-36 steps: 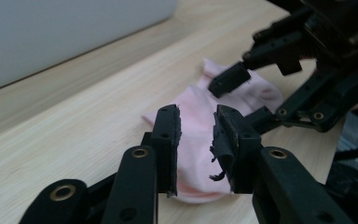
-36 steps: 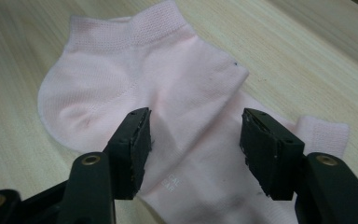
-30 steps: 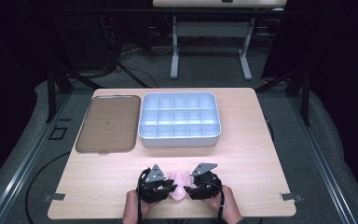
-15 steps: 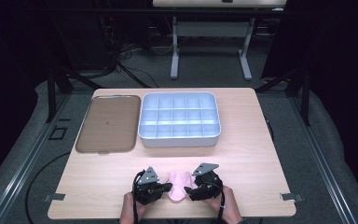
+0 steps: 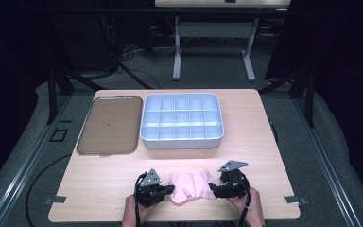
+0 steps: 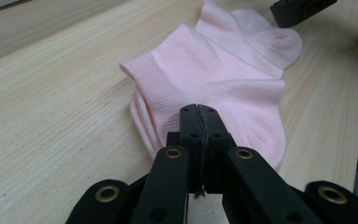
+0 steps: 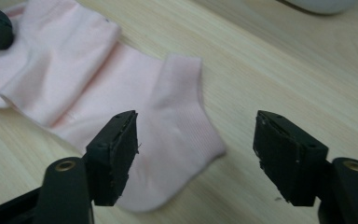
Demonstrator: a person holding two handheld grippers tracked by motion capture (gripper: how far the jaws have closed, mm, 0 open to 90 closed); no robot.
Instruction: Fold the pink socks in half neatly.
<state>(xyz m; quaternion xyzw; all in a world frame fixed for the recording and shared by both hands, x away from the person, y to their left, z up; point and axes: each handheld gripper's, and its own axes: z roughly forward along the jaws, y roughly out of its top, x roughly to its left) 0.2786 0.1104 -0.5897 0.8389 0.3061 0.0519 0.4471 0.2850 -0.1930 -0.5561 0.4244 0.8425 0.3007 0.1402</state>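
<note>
Left claw [image 5: 169, 190] was clamped shut on the cuff end of the pink sock [image 5: 193, 186], its two black jaws pressed flat together over the fabric in the left gripper view, while the right claw [image 5: 213, 188] stood with its jaws apart, having just been closing a little, with the sock's other end lying on the table [image 5: 264, 142] below the gap and no pad pressing on it. The sock lay rumpled at the near edge of the table between the two hands, well apart from the white compartment tray [image 5: 182, 121] and the brown lid [image 5: 109, 125] farther back. To do this step well, the right claw probably needed to come down square over the free end [image 7: 186, 140], take both layers well in from the edge, and close fully before any pull, so that the left hold kept the cloth taut and flat rather than bunching it.
</note>
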